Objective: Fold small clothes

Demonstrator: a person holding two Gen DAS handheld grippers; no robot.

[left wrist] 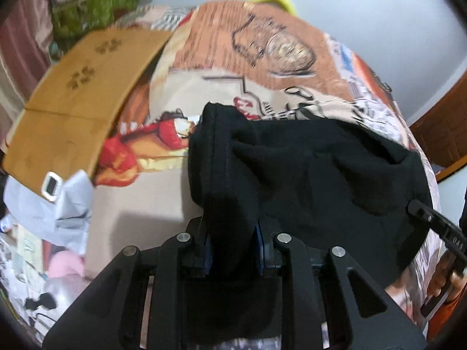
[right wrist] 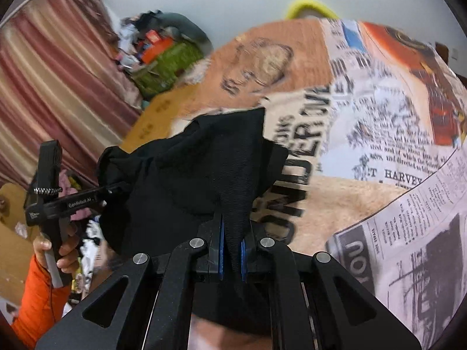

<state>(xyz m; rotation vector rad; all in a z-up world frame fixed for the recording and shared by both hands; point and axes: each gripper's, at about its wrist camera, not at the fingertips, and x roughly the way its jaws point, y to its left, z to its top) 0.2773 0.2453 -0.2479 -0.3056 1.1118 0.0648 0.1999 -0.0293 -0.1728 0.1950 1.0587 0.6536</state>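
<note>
A small black garment hangs bunched between my two grippers above a printed bed cover. My left gripper is shut on one end of it, cloth pinched between the blue pads. My right gripper is shut on the other end of the same black garment. The right gripper's finger shows at the right edge of the left wrist view. The left gripper, held by a hand in an orange sleeve, shows at the left of the right wrist view.
A folded cardboard sheet lies on the bed at the left, with a grey garment and a small white device by it. A green bag of clutter stands by the striped curtain. The printed bed cover spreads to the right.
</note>
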